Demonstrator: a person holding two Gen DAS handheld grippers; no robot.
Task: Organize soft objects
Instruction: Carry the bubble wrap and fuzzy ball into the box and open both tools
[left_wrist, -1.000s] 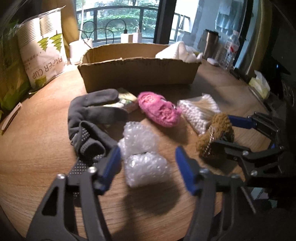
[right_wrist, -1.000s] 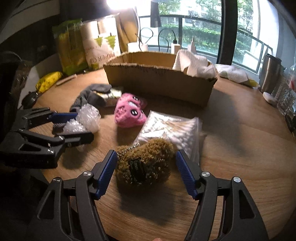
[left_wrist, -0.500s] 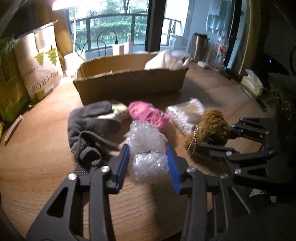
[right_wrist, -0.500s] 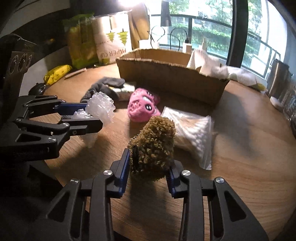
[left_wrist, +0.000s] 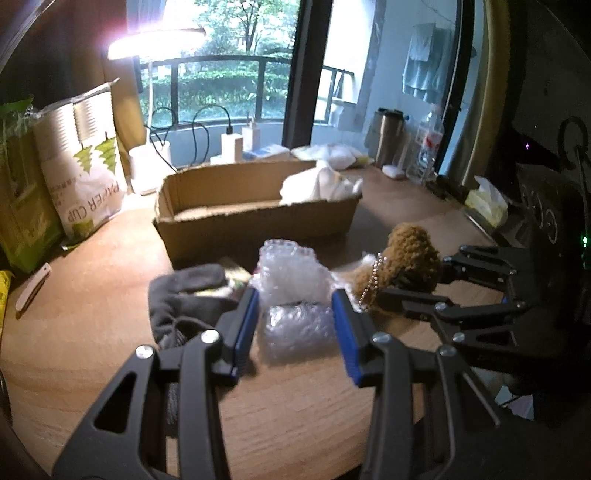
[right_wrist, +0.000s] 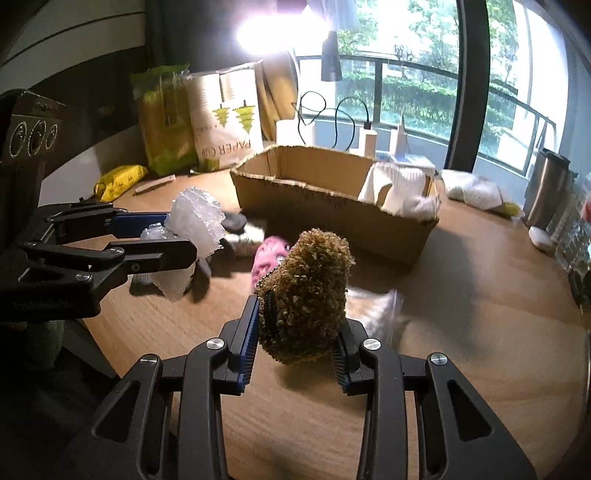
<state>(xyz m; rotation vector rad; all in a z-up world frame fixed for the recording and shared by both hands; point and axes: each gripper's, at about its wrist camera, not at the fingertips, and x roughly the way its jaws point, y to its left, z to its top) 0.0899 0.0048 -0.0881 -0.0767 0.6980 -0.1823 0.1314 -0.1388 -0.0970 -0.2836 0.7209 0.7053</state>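
My left gripper (left_wrist: 293, 328) is shut on a wad of clear bubble wrap (left_wrist: 291, 291) and holds it above the round wooden table (left_wrist: 92, 314); the wrap also shows in the right wrist view (right_wrist: 195, 221). My right gripper (right_wrist: 295, 347) is shut on a brown fuzzy plush toy (right_wrist: 306, 291) with a bead chain, lifted off the table; the toy also shows in the left wrist view (left_wrist: 410, 258). An open cardboard box (left_wrist: 255, 214) with white cloth (left_wrist: 321, 184) in its right end stands behind.
A grey glove (left_wrist: 184, 299), a pink knitted toy (right_wrist: 269, 258) and a bag of cotton swabs (right_wrist: 373, 306) lie on the table before the box. Paper-cup bags (left_wrist: 81, 162) stand at the left. A steel tumbler (left_wrist: 388, 136) and tissues (left_wrist: 484, 203) stand at the right.
Both grippers closed on their objects and lifted them: the left on the bubble wrap, the right on the brown plush. Both have risen toward the box.
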